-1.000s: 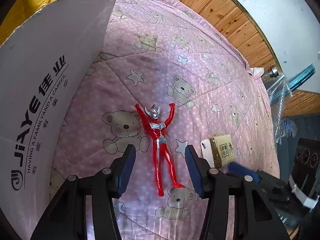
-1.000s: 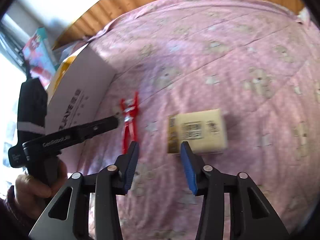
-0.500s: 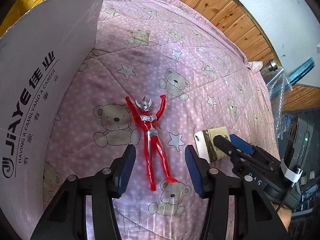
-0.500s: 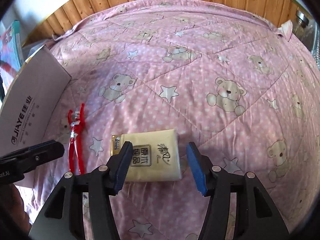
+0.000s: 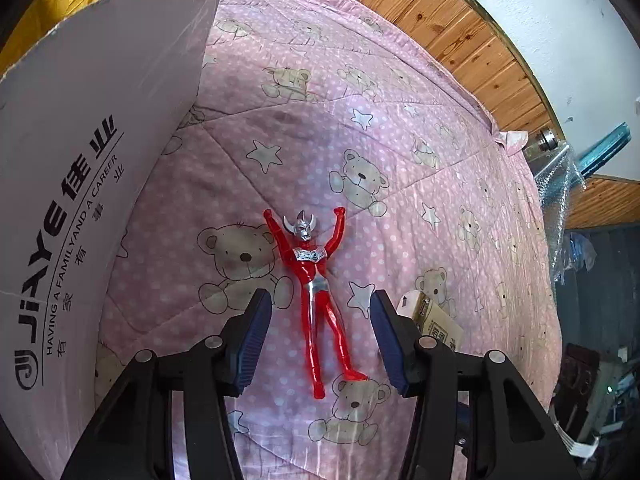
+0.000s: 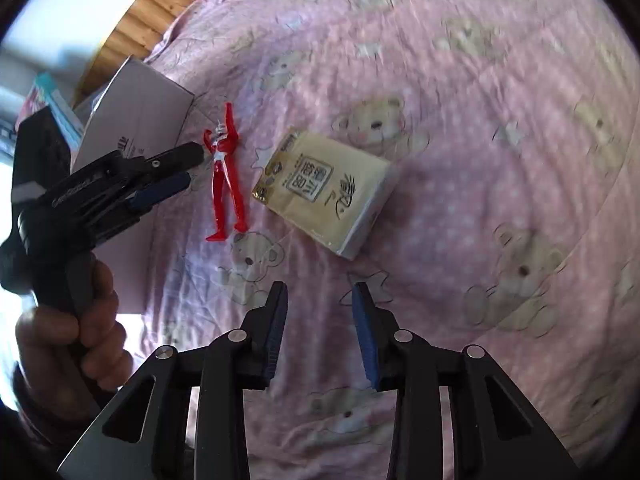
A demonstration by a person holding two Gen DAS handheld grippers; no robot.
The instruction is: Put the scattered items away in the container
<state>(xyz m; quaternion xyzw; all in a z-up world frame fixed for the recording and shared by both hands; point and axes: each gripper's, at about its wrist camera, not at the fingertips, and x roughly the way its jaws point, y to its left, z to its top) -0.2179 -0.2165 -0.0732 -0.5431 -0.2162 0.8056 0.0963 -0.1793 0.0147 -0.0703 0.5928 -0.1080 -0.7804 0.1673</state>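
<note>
Two blue-padded fingers of the left gripper (image 5: 320, 336) are spread wide, nothing held between them. The red figure (image 5: 318, 300) lies flat on its back on the pink quilt (image 5: 400, 92), arms raised, its legs framed in the gap between the pads without being touched. Close on the left, the white box (image 5: 80, 152) is seen, its printed wall rising beside the figure; yellow material (image 5: 52, 4) shows behind its far rim. To the right, a corner of the tissue pack (image 5: 436, 320) is partly hidden behind the right finger. Beyond the quilt, a wooden panel (image 5: 440, 28) and a white wall are seen, with bubble wrap (image 5: 556, 176) at the far right.

The right gripper (image 6: 320, 332) is held with its fingers moderately apart and empty, above bare quilt (image 6: 500, 140). The tissue pack (image 6: 324, 192) lies farther out, clear of the pads, tilted on the quilt. Left of it, apart, the figure (image 6: 226, 180) is seen, then the box (image 6: 140, 108). The left gripper (image 6: 176, 172) reaches in from the left, gripped by a hand (image 6: 76, 328); its tips are near the figure's upper body. This view is somewhat blurred.
</note>
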